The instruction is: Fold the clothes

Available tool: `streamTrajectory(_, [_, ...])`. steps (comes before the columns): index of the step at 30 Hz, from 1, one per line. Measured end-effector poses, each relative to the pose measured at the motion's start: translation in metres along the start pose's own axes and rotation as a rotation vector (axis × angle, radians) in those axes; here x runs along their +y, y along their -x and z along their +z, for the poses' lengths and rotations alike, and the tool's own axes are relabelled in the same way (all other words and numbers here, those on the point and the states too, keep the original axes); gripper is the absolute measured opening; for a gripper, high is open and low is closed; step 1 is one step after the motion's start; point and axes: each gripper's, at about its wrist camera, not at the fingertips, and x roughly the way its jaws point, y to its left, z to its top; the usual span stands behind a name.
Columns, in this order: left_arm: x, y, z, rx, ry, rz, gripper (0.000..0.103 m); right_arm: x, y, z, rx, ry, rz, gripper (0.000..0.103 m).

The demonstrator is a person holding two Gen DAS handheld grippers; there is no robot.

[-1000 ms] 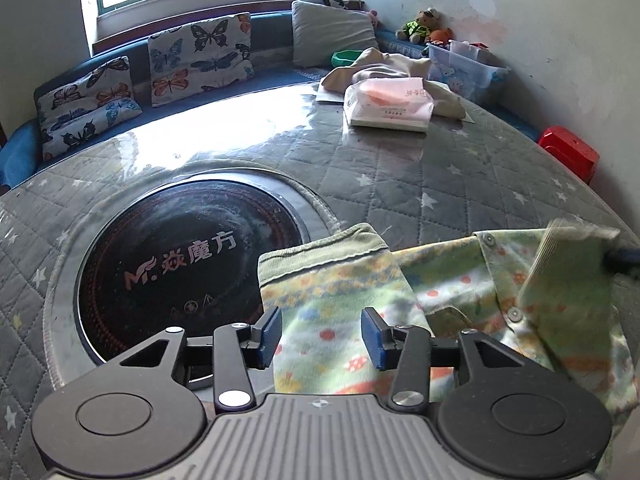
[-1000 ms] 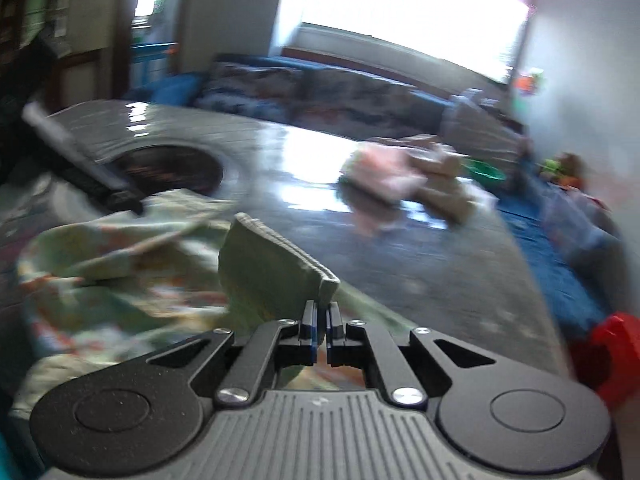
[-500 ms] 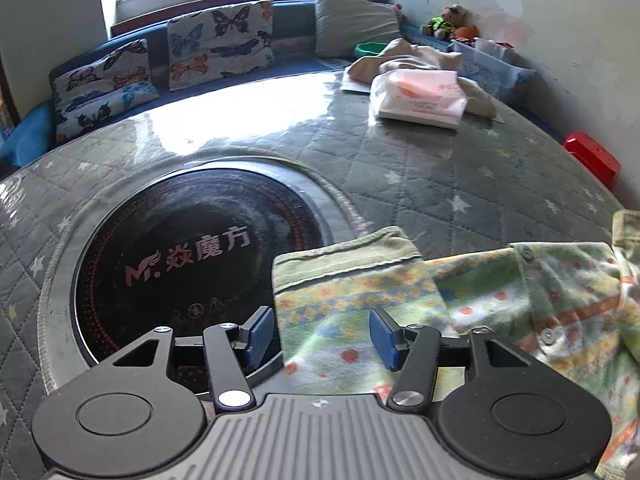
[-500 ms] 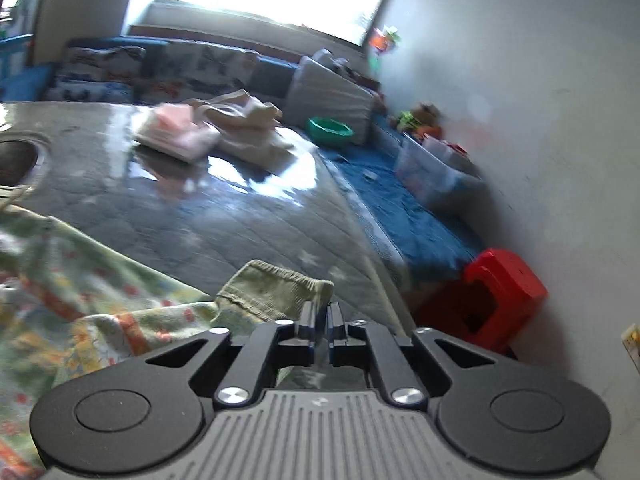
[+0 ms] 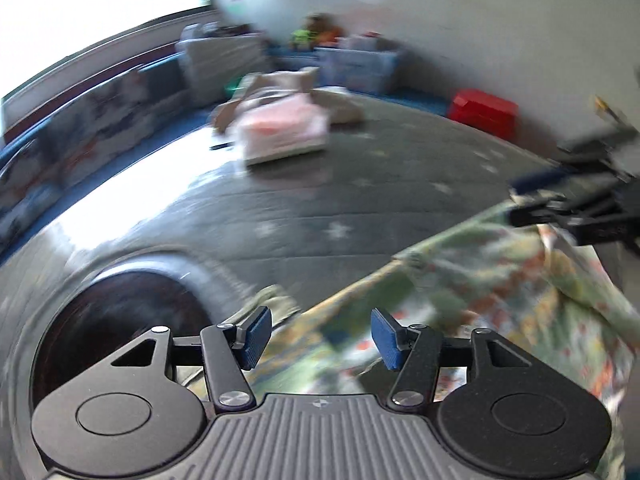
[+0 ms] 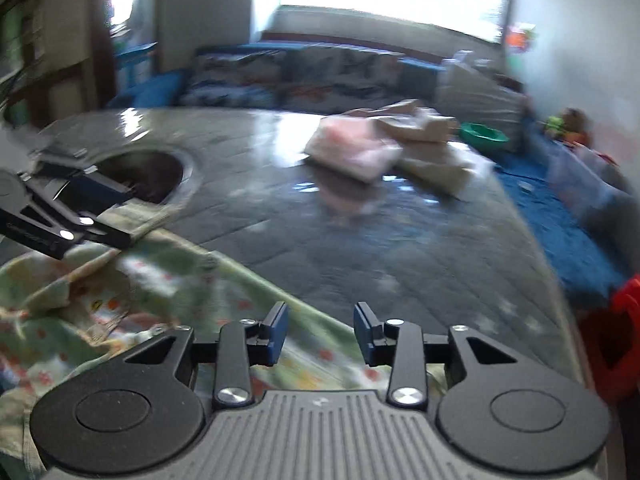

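Quilted grey table (image 6: 400,240) bears floral garment (image 6: 168,300), folded clothes pile (image 6: 356,152).

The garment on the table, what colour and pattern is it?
The garment is pale green with small orange-red and yellow motifs; clearest in the right wrist view, though blurred.

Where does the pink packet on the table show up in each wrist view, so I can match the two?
Left wrist: the pink packet lies above centre, on the far part of the quilted table.
Right wrist: the pink packet lies above and slightly right of centre.
Shared landmark: the beige cloth pile right behind it.
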Motion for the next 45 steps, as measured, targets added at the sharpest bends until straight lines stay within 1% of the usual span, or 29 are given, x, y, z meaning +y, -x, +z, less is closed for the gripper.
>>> streamTrajectory(3, [-0.004, -0.012, 0.006, 0.007, -0.07, -0.022, 0.058, 0.003, -0.014, 0.009, 0.016, 0.054, 0.045, 0.04])
streamTrajectory(5, [-0.002, -0.019, 0.009, 0.011, -0.092, -0.052, 0.057, 0.002, -0.02, 0.013, 0.03, 0.079, 0.074, 0.043])
streamTrajectory(7, [-0.001, -0.024, 0.01, 0.014, -0.121, -0.095, 0.056, 0.002, -0.027, 0.015, 0.054, 0.1, 0.099, 0.043])
streamTrajectory(8, [-0.002, -0.027, 0.01, 0.015, -0.14, -0.113, 0.054, 0.002, -0.032, 0.016, 0.067, 0.109, 0.11, 0.043])
streamTrajectory(10, [-0.003, -0.034, 0.01, 0.03, -0.166, -0.14, 0.046, 0.0, -0.04, 0.017, 0.089, 0.121, 0.131, 0.043])
streamTrajectory(11, [-0.002, -0.037, 0.01, 0.038, -0.173, -0.151, 0.041, -0.001, -0.045, 0.017, 0.098, 0.121, 0.145, 0.043])
streamTrajectory(18, [0.011, -0.05, 0.011, 0.047, -0.172, -0.213, 0.042, -0.009, -0.064, 0.02, 0.164, 0.119, 0.238, 0.042])
streamTrajectory(20, [0.012, -0.053, 0.011, 0.062, -0.178, -0.233, 0.037, -0.009, -0.066, 0.019, 0.18, 0.124, 0.251, 0.041])
streamTrajectory(21, [0.012, -0.054, 0.01, 0.065, -0.179, -0.245, 0.031, -0.009, -0.067, 0.019, 0.183, 0.126, 0.257, 0.037])
streamTrajectory(22, [0.012, -0.054, 0.01, 0.062, -0.178, -0.251, 0.029, -0.009, -0.067, 0.019, 0.184, 0.128, 0.259, 0.031])
streamTrajectory(23, [0.012, -0.055, 0.01, 0.058, -0.177, -0.249, 0.019, -0.008, -0.067, 0.02, 0.183, 0.134, 0.261, 0.027])
streamTrajectory(24, [0.012, -0.054, 0.01, 0.053, -0.174, -0.244, 0.009, -0.006, -0.066, 0.02, 0.181, 0.142, 0.257, 0.017])
streamTrajectory(25, [0.013, -0.053, 0.011, 0.048, -0.167, -0.236, 0.007, -0.004, -0.065, 0.021, 0.177, 0.153, 0.246, 0.008])
streamTrajectory(26, [0.013, -0.051, 0.011, 0.041, -0.158, -0.231, 0.005, -0.002, -0.063, 0.021, 0.169, 0.165, 0.235, 0.007])
streamTrajectory(28, [0.011, -0.042, 0.01, 0.019, -0.155, -0.217, 0.003, 0.003, -0.055, 0.021, 0.138, 0.193, 0.208, 0.004])
streamTrajectory(30, [0.008, -0.03, 0.01, -0.008, -0.159, -0.205, 0.002, 0.008, -0.04, 0.021, 0.101, 0.203, 0.19, 0.003])
streamTrajectory(34, [-0.001, 0.005, 0.007, -0.079, -0.163, -0.201, 0.002, 0.019, -0.005, 0.018, 0.04, 0.235, 0.17, 0.003])
streamTrajectory(38, [-0.02, 0.042, -0.008, -0.128, -0.208, -0.208, 0.002, 0.04, 0.03, 0.005, 0.013, 0.285, 0.161, 0.003])
streamTrajectory(41, [-0.041, 0.068, -0.028, -0.146, -0.26, -0.215, 0.002, 0.059, 0.049, -0.011, 0.029, 0.323, 0.173, 0.003])
streamTrajectory(45, [-0.064, 0.08, -0.061, -0.113, -0.275, -0.239, 0.002, 0.083, 0.054, -0.039, 0.093, 0.352, 0.204, 0.003])
